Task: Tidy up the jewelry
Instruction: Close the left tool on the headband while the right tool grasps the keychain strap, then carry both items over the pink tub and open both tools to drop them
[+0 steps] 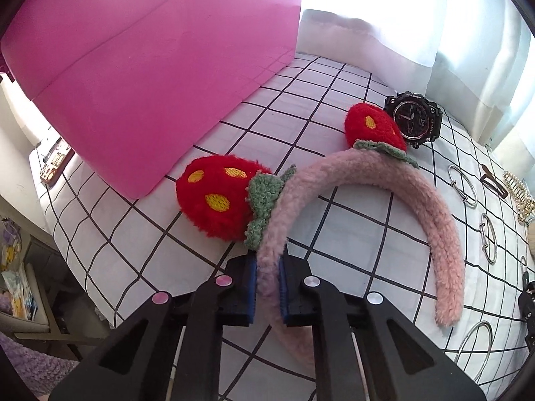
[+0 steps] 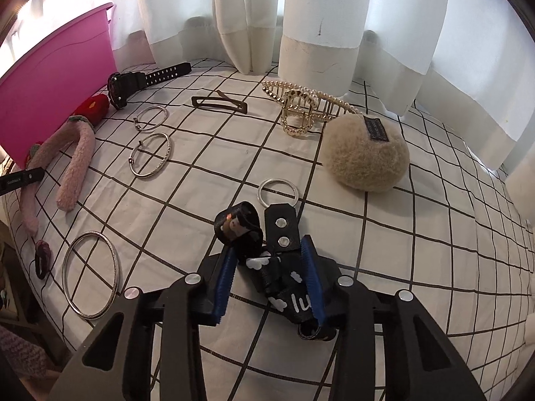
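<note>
1. Left gripper (image 1: 268,287): jaws clamped on one leg of the pink headband (image 1: 384,180), which lies just ahead of them beside the pink bin (image 1: 150,67). Advise lifting slowly; the far leg and strawberry ears may drag on the checked cloth (image 1: 334,100).
2. Right gripper (image 2: 271,287): jaws part-closed around the black keychain (image 2: 284,267). The right pad touches it; the left stands just clear, so no firm grip is evident. Close fully before lifting.
3. Count, right wrist view: four silver bangles, one key ring, one watch (image 2: 133,82), one flat hair clip, one gold claw clip (image 2: 301,113), one pearl comb, one beige pompom (image 2: 364,153), one dark scrunchie.
</note>
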A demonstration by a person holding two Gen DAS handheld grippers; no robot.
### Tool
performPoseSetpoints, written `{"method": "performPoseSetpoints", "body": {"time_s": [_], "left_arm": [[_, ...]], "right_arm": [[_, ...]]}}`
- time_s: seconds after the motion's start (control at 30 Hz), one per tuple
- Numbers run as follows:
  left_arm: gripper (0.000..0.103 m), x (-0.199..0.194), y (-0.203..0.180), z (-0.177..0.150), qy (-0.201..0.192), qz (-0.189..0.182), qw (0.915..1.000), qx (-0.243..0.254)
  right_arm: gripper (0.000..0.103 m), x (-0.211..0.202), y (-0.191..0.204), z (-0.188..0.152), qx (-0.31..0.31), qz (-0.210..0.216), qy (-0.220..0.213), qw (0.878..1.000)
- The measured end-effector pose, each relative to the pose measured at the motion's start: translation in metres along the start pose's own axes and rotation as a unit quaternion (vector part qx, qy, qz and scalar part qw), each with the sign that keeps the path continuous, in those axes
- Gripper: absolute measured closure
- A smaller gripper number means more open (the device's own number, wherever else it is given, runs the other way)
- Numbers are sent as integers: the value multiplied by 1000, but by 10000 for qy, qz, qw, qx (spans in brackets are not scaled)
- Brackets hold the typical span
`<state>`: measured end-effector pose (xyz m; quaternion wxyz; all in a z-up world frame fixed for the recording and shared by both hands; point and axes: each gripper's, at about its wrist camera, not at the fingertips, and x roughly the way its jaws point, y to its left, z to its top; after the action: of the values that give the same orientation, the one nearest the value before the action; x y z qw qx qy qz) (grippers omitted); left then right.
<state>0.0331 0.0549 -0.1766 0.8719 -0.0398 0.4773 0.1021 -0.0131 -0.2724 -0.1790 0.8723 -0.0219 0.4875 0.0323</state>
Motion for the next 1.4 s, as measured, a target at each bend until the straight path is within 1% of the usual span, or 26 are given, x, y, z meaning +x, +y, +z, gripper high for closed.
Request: {"method": "performPoseSetpoints", "body": {"time_s": [0.03, 0.23, 0.5, 0.57, 0.67, 0.8, 0.97, 1.07, 1.17, 1.3, 1.4], "left_arm": [[93, -2, 2, 1, 12, -25, 10000, -45], [93, -34, 2, -1, -119, -190, 9997, 15], [93, -77, -1, 7, -237, -458, 9987, -27], [93, -89, -2, 14, -288, -535, 9982, -13], [93, -113, 0, 28, -468, -651, 9968, -17], [93, -145, 7, 55, -795, -769, 9939, -36], [93, -177, 31, 96, -1247, -735, 9894, -110], [93, -189, 54, 121, -1509, -626, 9864, -188], [93, -193, 82, 146, -1707, -448, 9839, -266], [93, -186, 123, 170, -1802, -152, 9828, -377], [93, -167, 151, 186, -1669, 41, 9847, -502]], "right_arm": [[81, -2, -1, 0, 45, 54, -12, 10000], [81, -18, -3, 9, 276, 435, -90, 9986], [81, -47, 1, 26, 319, 627, -245, 9972], [81, -60, 5, 34, 308, 670, -324, 9968], [81, -84, 14, 50, 244, 745, -550, 9954], [81, -114, 34, 83, 145, 955, -901, 9912], [81, -138, 71, 132, -37, 1255, -1378, 9825], [81, -141, 100, 165, -221, 1479, -1543, 9766], [81, -138, 134, 199, -455, 1692, -1641, 9708], [81, -128, 187, 243, -784, 1985, -1681, 9624], [81, -115, 229, 273, -1072, 2155, -1606, 9572]]}}
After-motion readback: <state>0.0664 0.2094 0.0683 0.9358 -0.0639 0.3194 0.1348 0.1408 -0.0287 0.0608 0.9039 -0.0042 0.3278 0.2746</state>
